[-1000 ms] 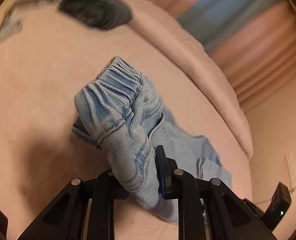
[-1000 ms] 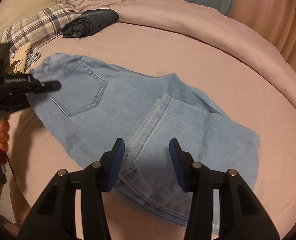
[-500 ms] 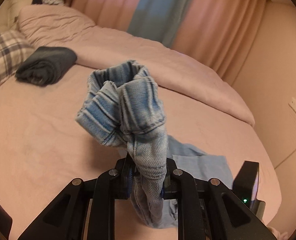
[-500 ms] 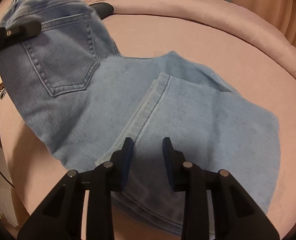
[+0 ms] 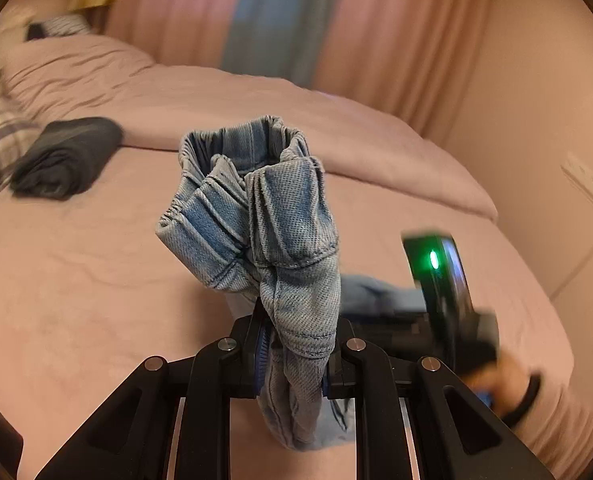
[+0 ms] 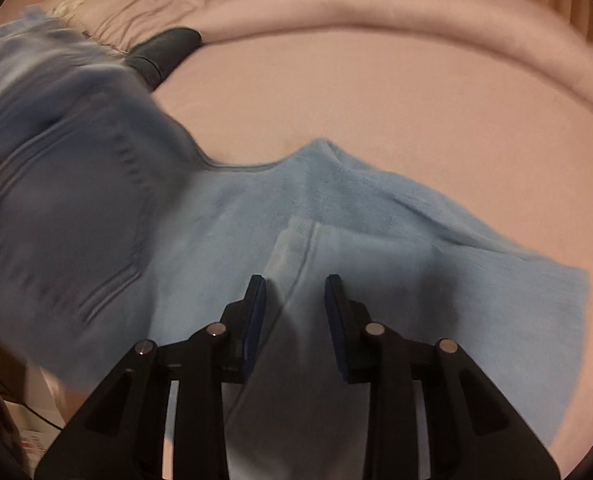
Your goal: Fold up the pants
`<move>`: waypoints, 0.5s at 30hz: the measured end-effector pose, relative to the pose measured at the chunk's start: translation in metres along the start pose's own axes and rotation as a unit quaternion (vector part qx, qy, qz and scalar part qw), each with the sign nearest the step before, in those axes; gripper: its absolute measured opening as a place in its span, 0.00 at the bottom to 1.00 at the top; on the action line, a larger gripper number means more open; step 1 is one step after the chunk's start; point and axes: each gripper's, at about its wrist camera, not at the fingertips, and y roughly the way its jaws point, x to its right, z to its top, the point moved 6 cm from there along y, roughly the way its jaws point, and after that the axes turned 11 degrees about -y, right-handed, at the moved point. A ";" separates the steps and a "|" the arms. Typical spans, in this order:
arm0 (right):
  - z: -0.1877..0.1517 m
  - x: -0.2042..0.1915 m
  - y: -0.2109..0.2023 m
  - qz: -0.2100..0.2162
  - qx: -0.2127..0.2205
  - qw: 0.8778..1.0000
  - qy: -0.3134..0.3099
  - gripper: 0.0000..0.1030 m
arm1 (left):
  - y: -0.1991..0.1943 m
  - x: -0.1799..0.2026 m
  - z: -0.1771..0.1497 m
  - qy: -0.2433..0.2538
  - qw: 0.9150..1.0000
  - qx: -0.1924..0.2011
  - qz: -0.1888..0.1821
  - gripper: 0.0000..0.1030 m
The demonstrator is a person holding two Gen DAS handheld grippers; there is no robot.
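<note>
The left gripper (image 5: 294, 354) pinches the bunched waistband of the jeans (image 5: 264, 216), lifted mid-frame above the pink bed (image 5: 76, 280). The right gripper (image 6: 294, 312) hovers with fingers slightly apart over the hem (image 6: 296, 240), gripping nothing.

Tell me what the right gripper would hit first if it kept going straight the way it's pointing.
Most likely the light blue jeans: the right gripper points down at their folded hem edge, which lies just ahead between its fingers. Depth is unclear; contact may be near.
</note>
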 end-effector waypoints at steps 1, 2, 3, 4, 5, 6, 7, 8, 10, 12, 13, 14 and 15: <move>0.004 0.003 0.002 0.021 -0.006 1.000 0.010 0.32 | 0.002 0.004 -0.002 0.013 1.000 -0.003 -0.001 0.17; 0.006 0.006 0.000 0.038 -0.012 0.999 0.026 0.32 | 0.005 0.009 -0.005 0.028 1.000 -0.007 0.000 0.17; 0.007 0.013 -0.006 0.063 -0.014 0.996 0.055 0.30 | 0.009 0.014 -0.008 0.043 0.999 -0.010 0.001 0.17; 0.008 0.020 -0.014 0.079 -0.007 0.994 0.080 0.31 | 0.012 0.019 -0.012 0.058 0.998 -0.013 0.001 0.17; 0.007 0.025 -0.023 0.086 0.005 0.991 0.098 0.33 | 0.015 0.023 -0.014 0.070 0.997 -0.016 0.002 0.17; 0.006 0.034 -0.037 0.095 0.023 0.987 0.125 0.38 | 0.020 0.028 -0.017 0.086 0.996 -0.019 0.005 0.17; 0.005 0.040 -0.048 0.113 0.039 0.982 0.148 0.41 | 0.025 0.034 -0.020 0.102 0.994 -0.023 0.010 0.17; 0.003 0.044 -0.059 0.137 0.053 0.975 0.169 0.49 | 0.028 0.037 -0.022 0.114 0.993 -0.027 0.014 0.17; 0.000 0.048 -0.077 0.191 0.078 0.956 0.210 0.54 | 0.037 0.045 -0.028 0.142 0.989 -0.037 0.020 0.17; -0.005 0.047 -0.090 0.236 0.096 0.936 0.244 0.60 | 0.044 0.052 -0.034 0.169 0.984 -0.044 0.029 0.17; -0.007 0.046 -0.096 0.257 0.103 0.925 0.259 0.63 | 0.047 0.056 -0.037 0.181 0.982 -0.047 0.031 0.17; -0.008 0.045 -0.098 0.271 0.101 0.918 0.272 0.67 | 0.050 0.058 -0.040 0.192 0.980 -0.048 0.033 0.17; -0.011 0.043 -0.100 0.274 0.093 0.916 0.277 0.71 | 0.052 0.060 -0.042 0.200 0.978 -0.050 0.036 0.17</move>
